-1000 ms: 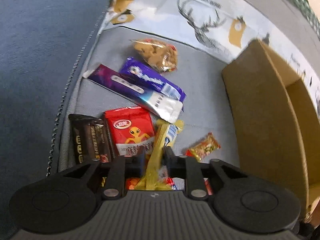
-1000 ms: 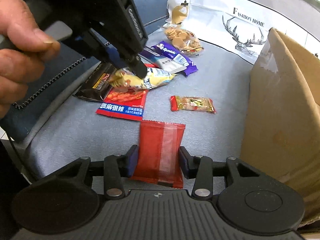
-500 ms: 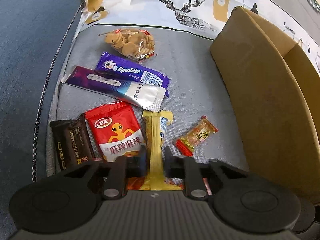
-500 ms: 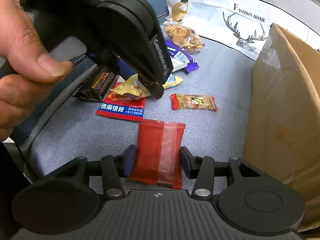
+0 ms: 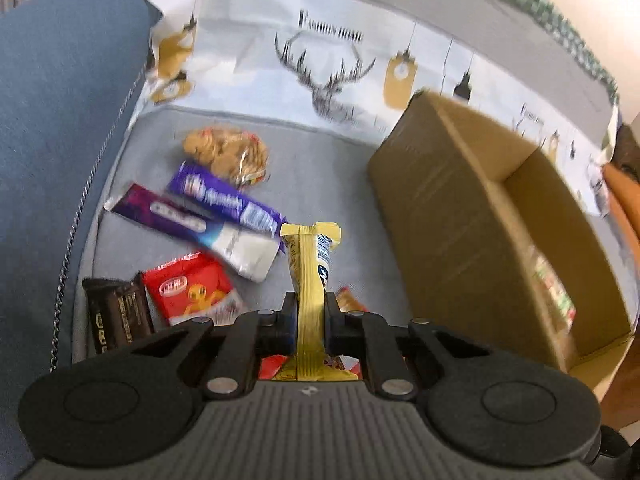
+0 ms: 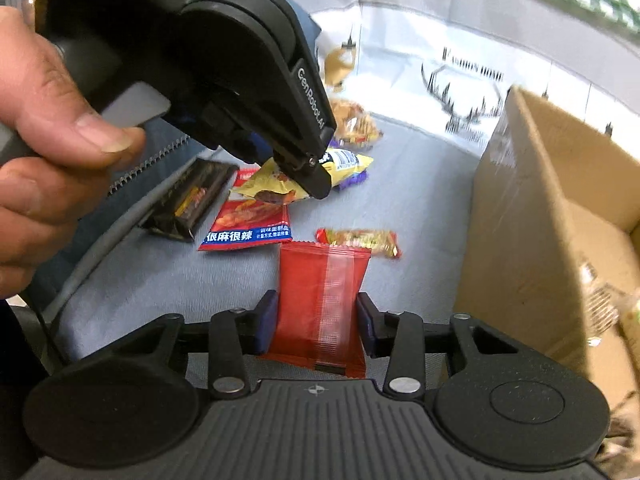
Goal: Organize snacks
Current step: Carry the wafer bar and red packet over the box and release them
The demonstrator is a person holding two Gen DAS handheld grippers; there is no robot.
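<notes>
My left gripper [image 5: 311, 306] is shut on a yellow snack packet [image 5: 310, 264] and holds it up above the grey cushion; the packet [image 6: 344, 162] also shows in the right wrist view under the left gripper [image 6: 316, 184]. My right gripper [image 6: 316, 314] is shut on a red snack packet [image 6: 322, 300], held above the cushion. The open cardboard box [image 5: 480, 216] stands to the right and shows in the right wrist view [image 6: 532, 216], with some packets inside.
On the cushion lie a cookie bag [image 5: 228, 154], a purple Alpenliebe stick [image 5: 224, 200], a purple-white packet [image 5: 200, 228], a red alien packet [image 5: 190, 292], a brown bar [image 5: 114, 314] and a small red-gold candy [image 6: 360, 242]. A blue armrest [image 5: 60, 120] rises at left.
My left gripper has lifted the yellow packet higher off the cushion and tilted up toward the box. My right gripper has kept hold of the red packet and raised it a little.
</notes>
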